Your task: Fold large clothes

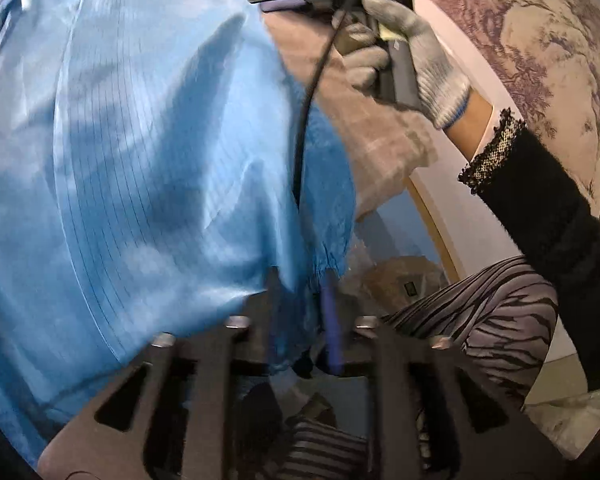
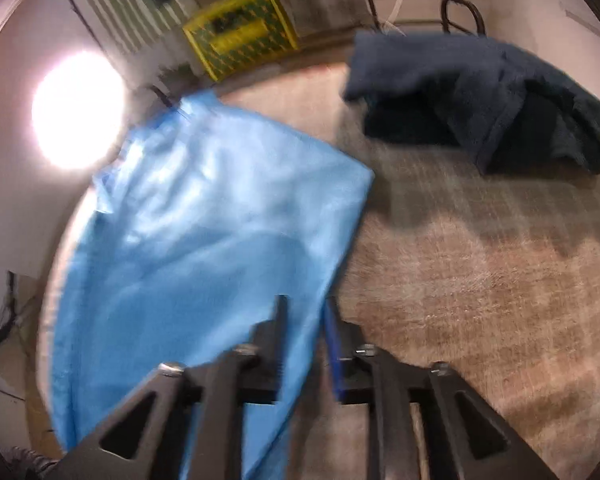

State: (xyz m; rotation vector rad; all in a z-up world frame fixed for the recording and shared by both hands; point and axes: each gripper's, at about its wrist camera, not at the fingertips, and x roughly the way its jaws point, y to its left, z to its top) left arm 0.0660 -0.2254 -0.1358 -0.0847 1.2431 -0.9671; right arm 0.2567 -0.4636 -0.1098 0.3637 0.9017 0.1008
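Blue satin-sheen garment (image 2: 204,232), finely pinstriped, lies creased across the left part of the table (image 2: 480,280), whose cover is a coarse beige weave. Left claw (image 1: 302,300): narrow gap, gathered hem cloth between the fingers. Right claw (image 2: 306,320): narrow gap, garment edge between the fingers. Dark navy towel-like heap (image 2: 480,96) sits well apart; yellow lattice crate (image 2: 240,32) beyond. Grey knit-gloved hand (image 1: 412,60) grips the right handle

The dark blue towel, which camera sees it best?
The right wrist view. There the dark blue towel lies bunched on the table, beyond the light blue garment, fully in sight though a bit blurred. The left wrist view shows none of it; the light blue garment fills most of that picture.
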